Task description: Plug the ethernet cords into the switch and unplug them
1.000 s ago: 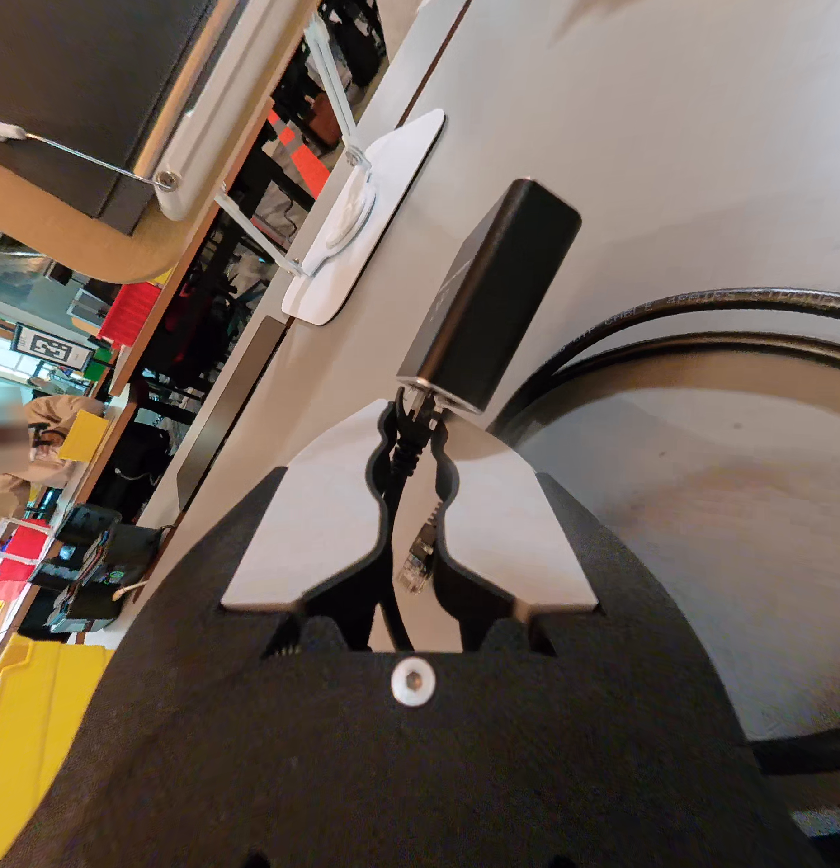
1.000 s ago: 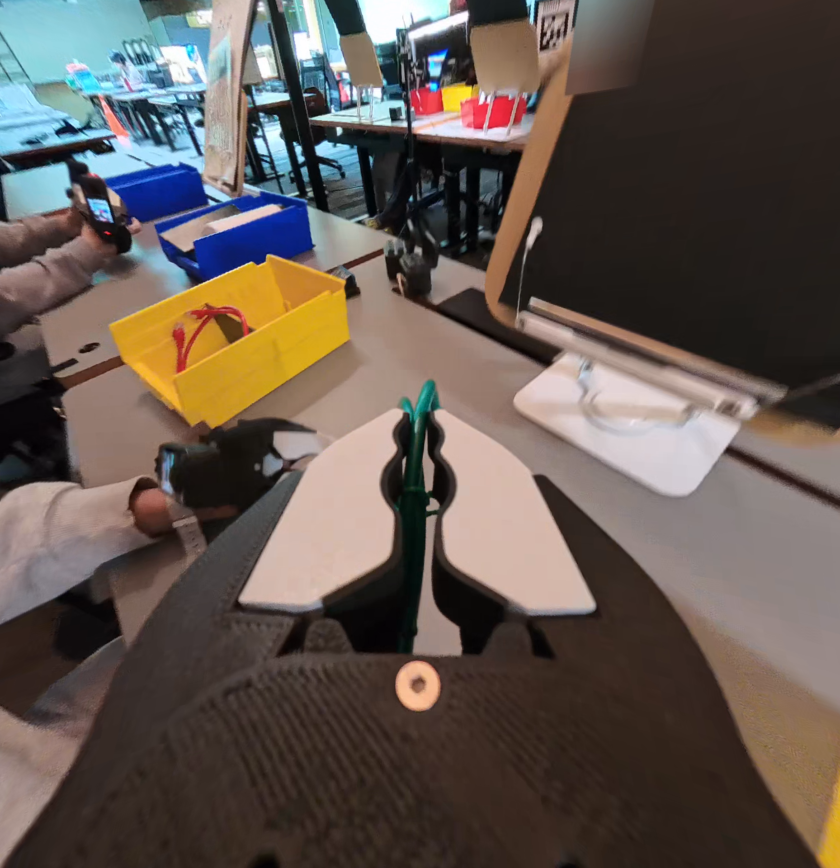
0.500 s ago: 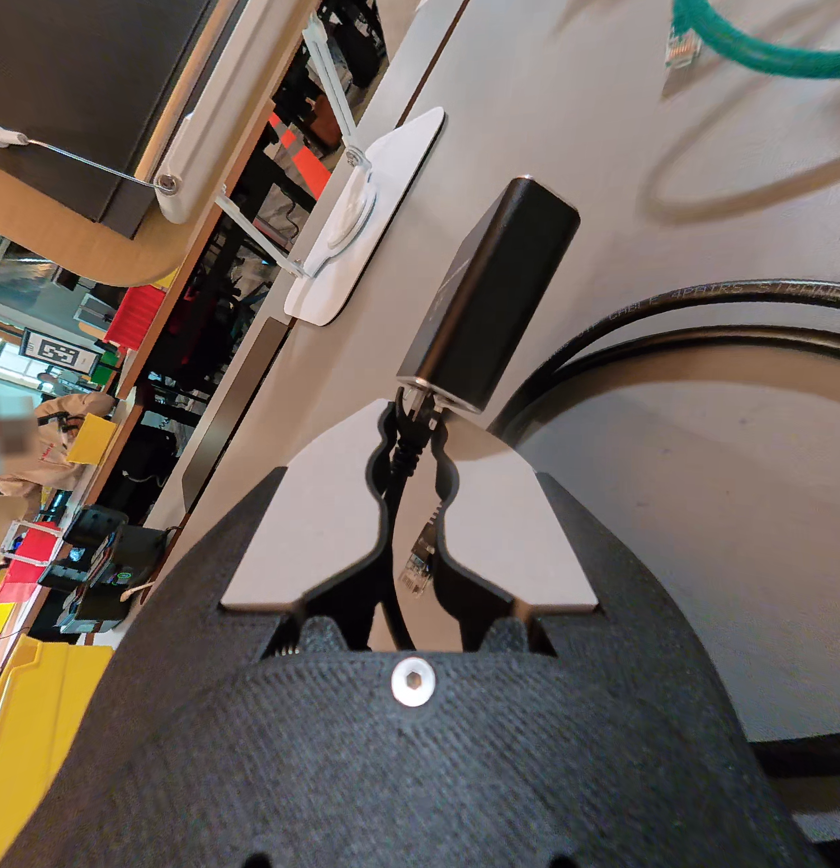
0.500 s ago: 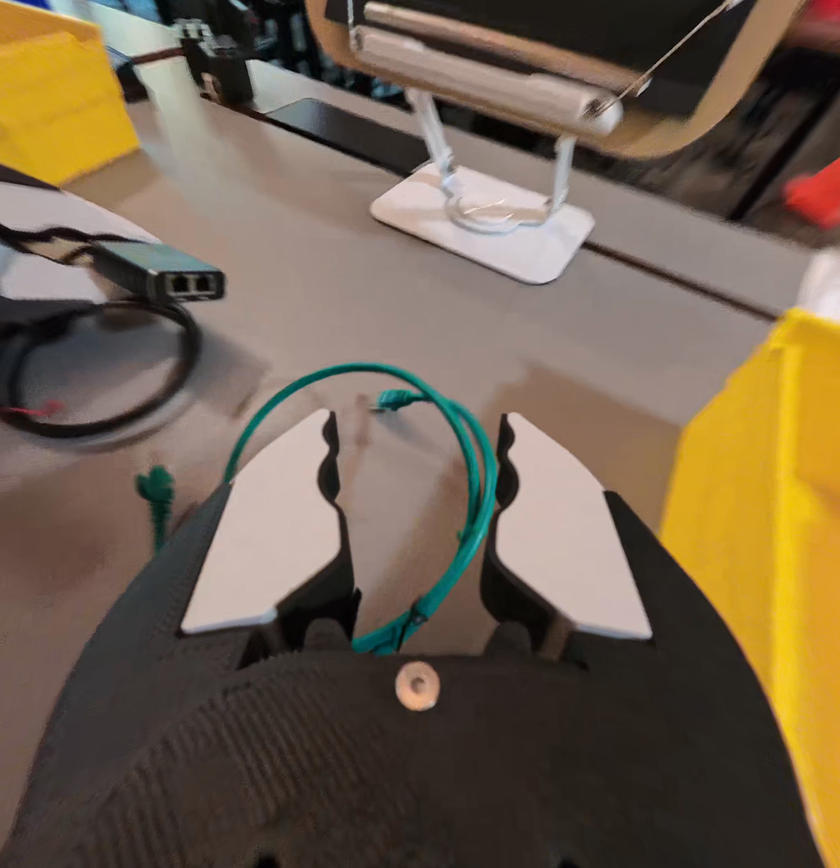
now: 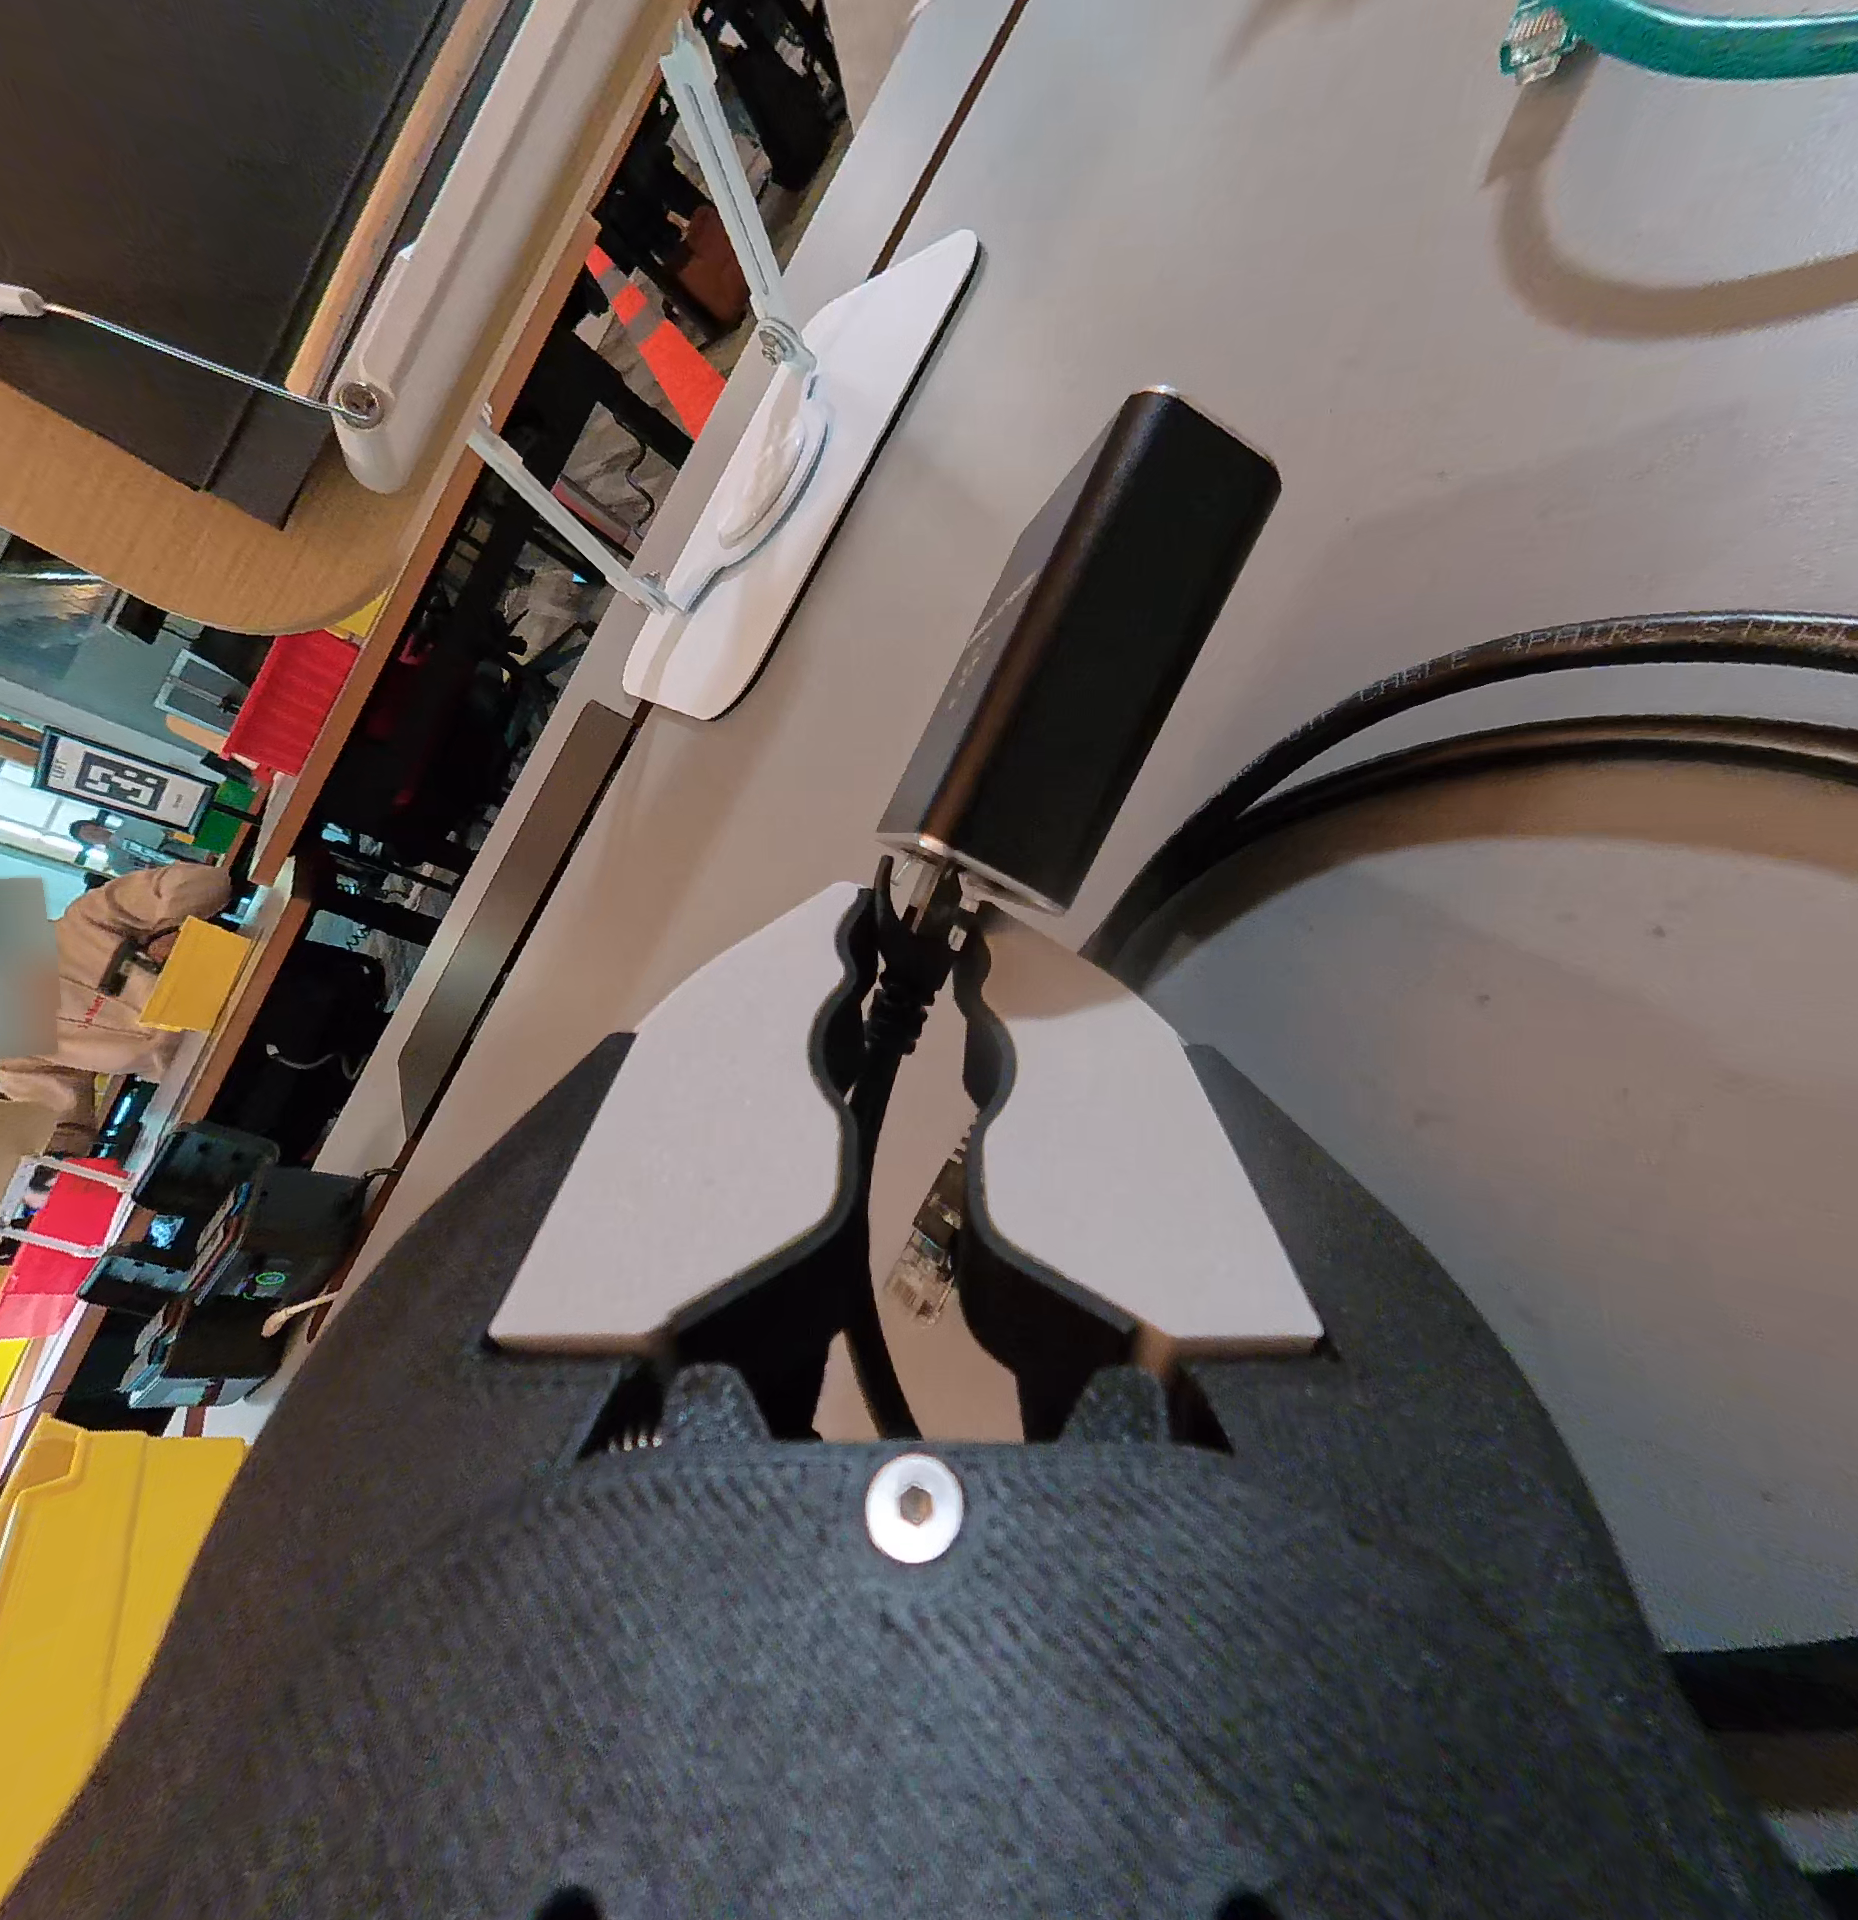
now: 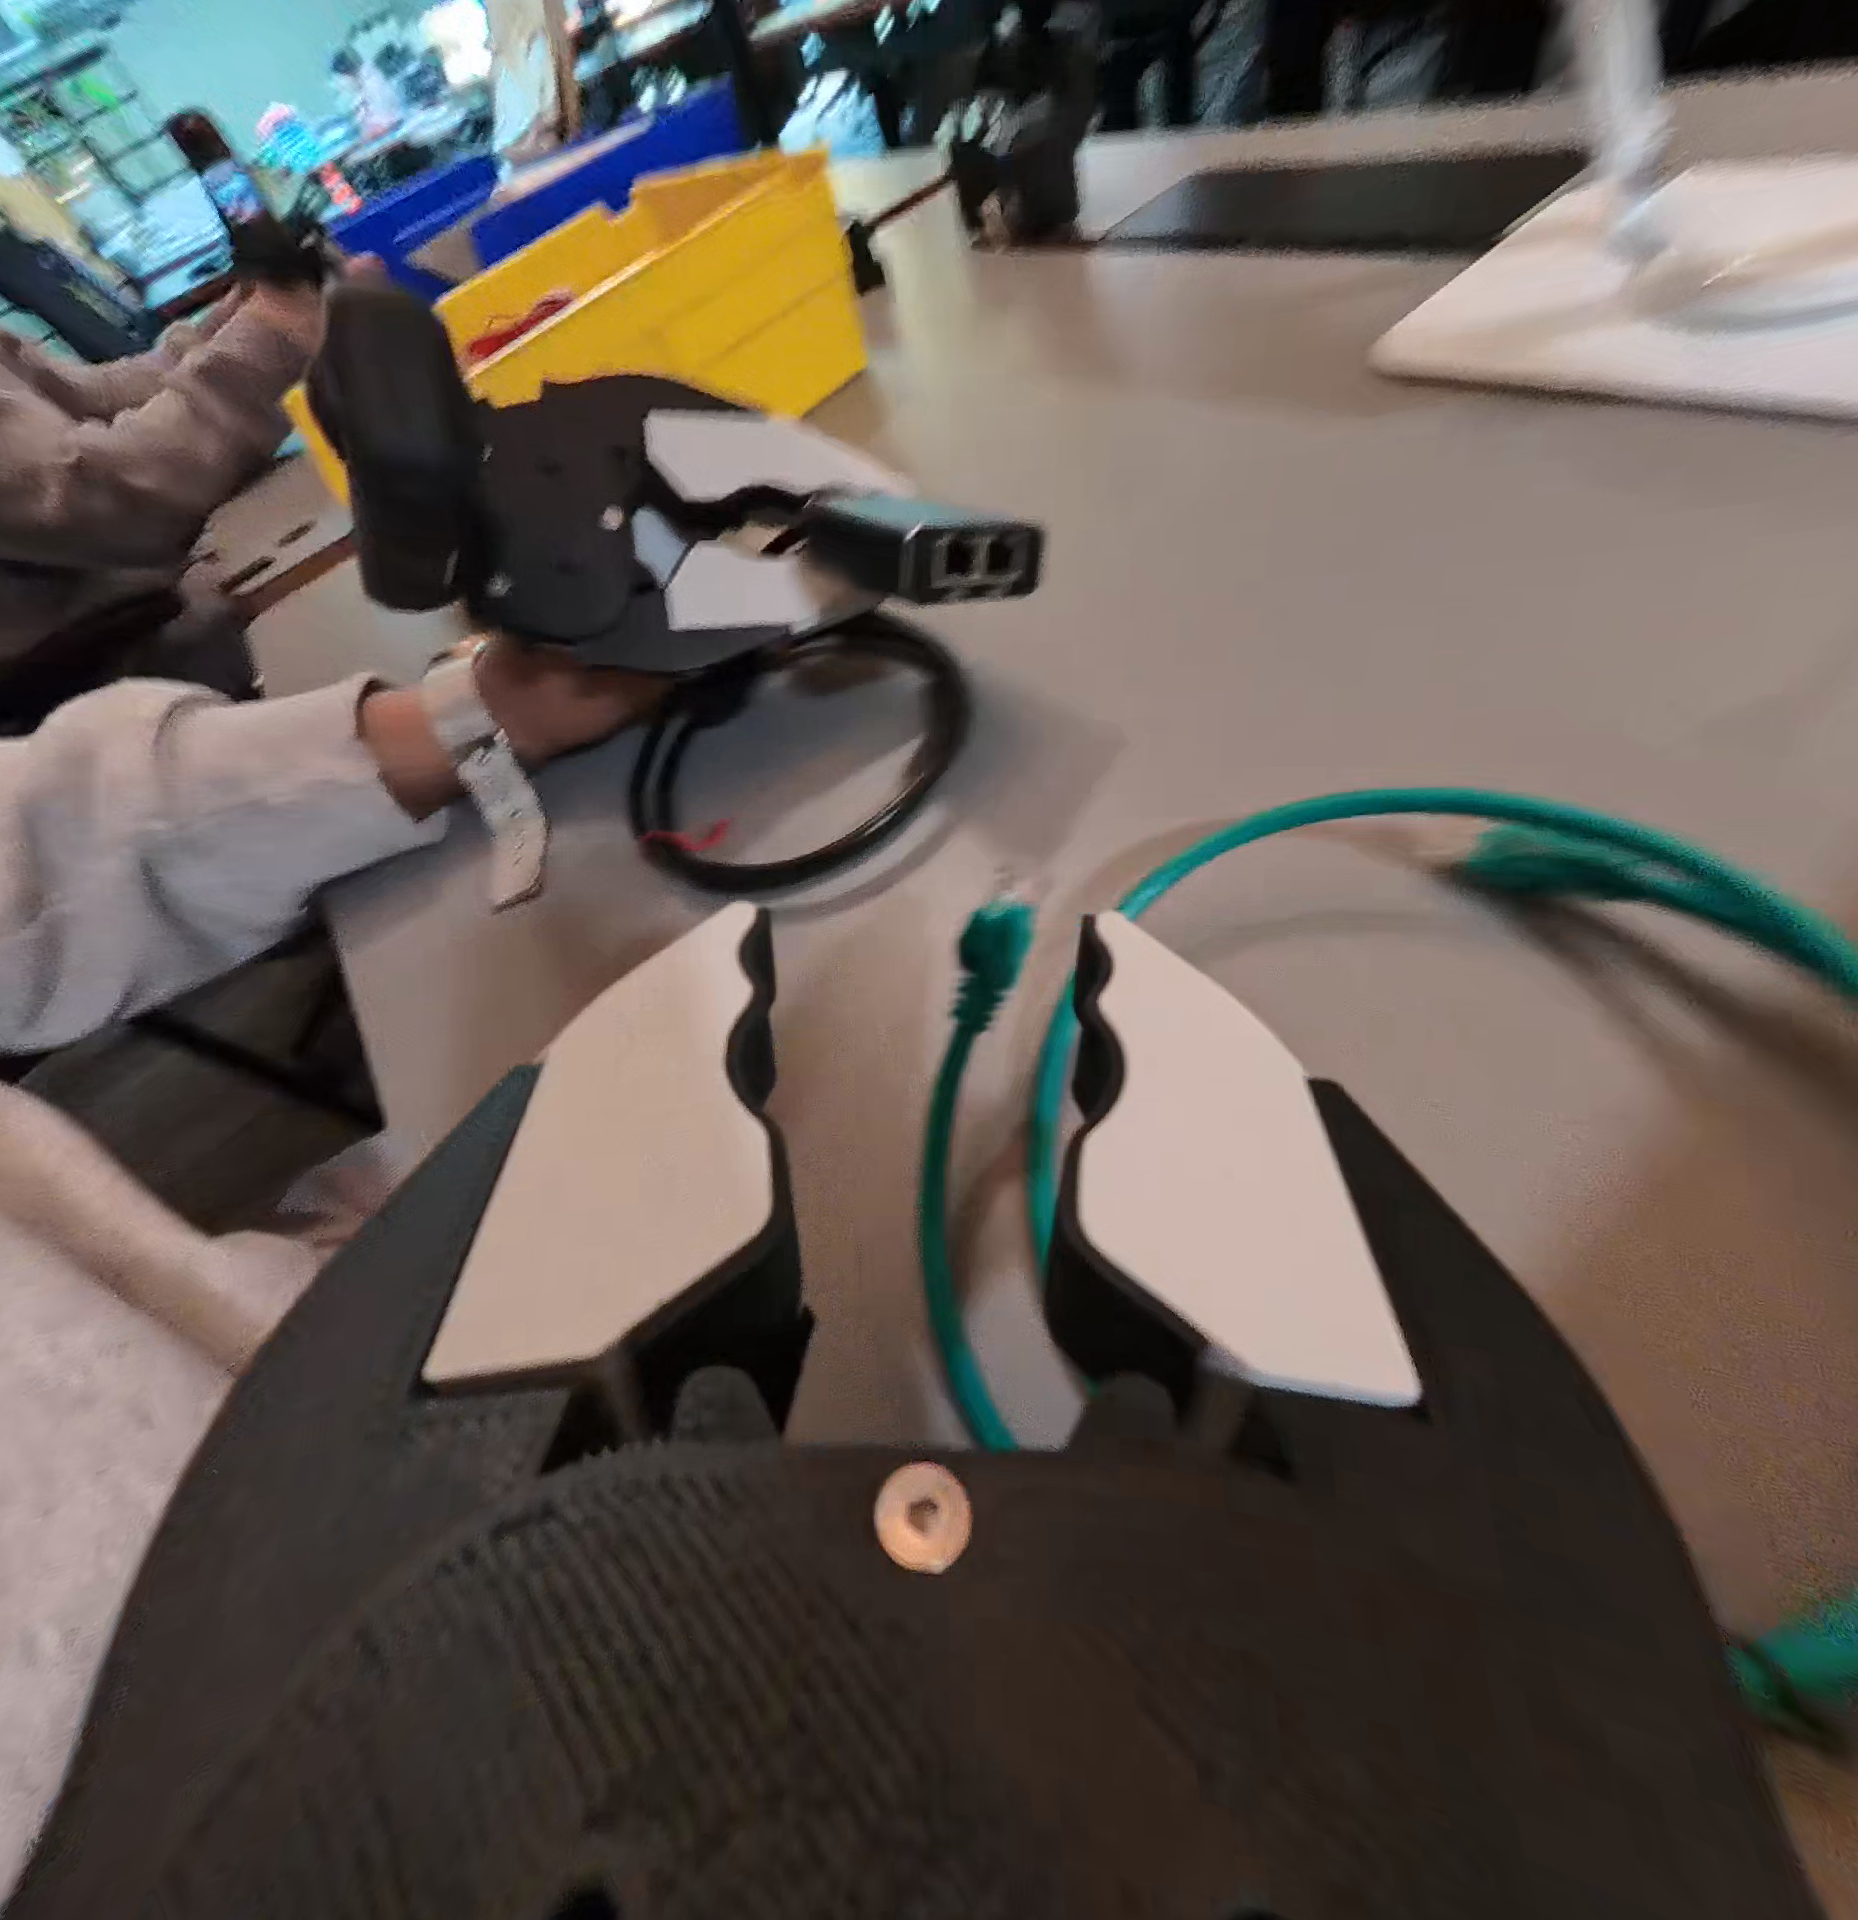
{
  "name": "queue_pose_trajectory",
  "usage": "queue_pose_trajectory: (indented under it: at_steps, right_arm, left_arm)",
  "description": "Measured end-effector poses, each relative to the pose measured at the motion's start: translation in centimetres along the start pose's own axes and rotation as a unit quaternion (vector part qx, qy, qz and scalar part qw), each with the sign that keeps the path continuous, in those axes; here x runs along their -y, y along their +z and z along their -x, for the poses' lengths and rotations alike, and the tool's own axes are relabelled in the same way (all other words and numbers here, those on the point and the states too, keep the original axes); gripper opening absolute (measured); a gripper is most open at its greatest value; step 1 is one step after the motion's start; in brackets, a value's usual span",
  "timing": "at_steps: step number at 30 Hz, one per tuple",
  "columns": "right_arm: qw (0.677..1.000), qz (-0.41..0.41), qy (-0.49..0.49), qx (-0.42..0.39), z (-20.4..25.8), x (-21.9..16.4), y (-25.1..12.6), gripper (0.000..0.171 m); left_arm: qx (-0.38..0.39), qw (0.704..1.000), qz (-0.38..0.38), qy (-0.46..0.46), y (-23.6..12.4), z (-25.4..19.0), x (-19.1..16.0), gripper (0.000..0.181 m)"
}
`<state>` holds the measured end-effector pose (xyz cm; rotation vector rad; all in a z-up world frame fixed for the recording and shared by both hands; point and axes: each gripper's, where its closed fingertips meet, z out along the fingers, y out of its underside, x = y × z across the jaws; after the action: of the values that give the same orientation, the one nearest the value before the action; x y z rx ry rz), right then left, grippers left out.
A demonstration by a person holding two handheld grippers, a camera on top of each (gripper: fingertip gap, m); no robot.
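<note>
Meanwhile left claw [image 5: 909, 940] pinches black cord [image 5: 894, 1023]; right claw [image 6: 925, 971] gapes.

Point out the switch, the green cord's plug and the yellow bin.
switch [image 6: 972, 556]: right wrist view, its port face.
green cord's plug [image 6: 992, 940]: right wrist view, the boot.
yellow bin [image 6: 696, 301]: right wrist view, front wall.

We see a black switch [image 5: 1086, 665] with a black cord [image 5: 1527, 675] on our grey table [image 5: 1527, 1143]. The other cord [image 6: 1320, 821] is green. Our grippers have white fingers [image 6: 613, 1164] on black bodies. The bin [image 6: 686, 281] is yellow, and the stand base [image 5: 800, 488] is white.
</note>
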<state>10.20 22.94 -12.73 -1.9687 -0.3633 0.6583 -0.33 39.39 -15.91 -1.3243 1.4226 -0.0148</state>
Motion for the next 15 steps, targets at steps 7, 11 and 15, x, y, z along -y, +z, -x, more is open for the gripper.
queue_pose_trajectory:
  at_steps: [7, 11, 15]
  right_arm:
    - [0.97, 0.149, -0.147, -0.124, -2.0, -4.5, 2.4, 0.038]
    - [0.963, 0.165, -0.17, -0.127, -2.1, -5.0, 2.6, 0.018]
    - [0.967, 0.127, -0.189, -0.117, -1.5, -3.6, 2.5, 0.015]
  left_arm:
    - [-0.005, 1.0, -0.014, 0.001, -0.1, -0.2, 0.3, 0.014]
    - [-0.02, 0.999, -0.039, 0.011, -0.3, -0.8, 1.1, 0.013]
    - [-0.046, 0.995, -0.079, 0.042, -0.9, -2.2, 2.4, 0.013]
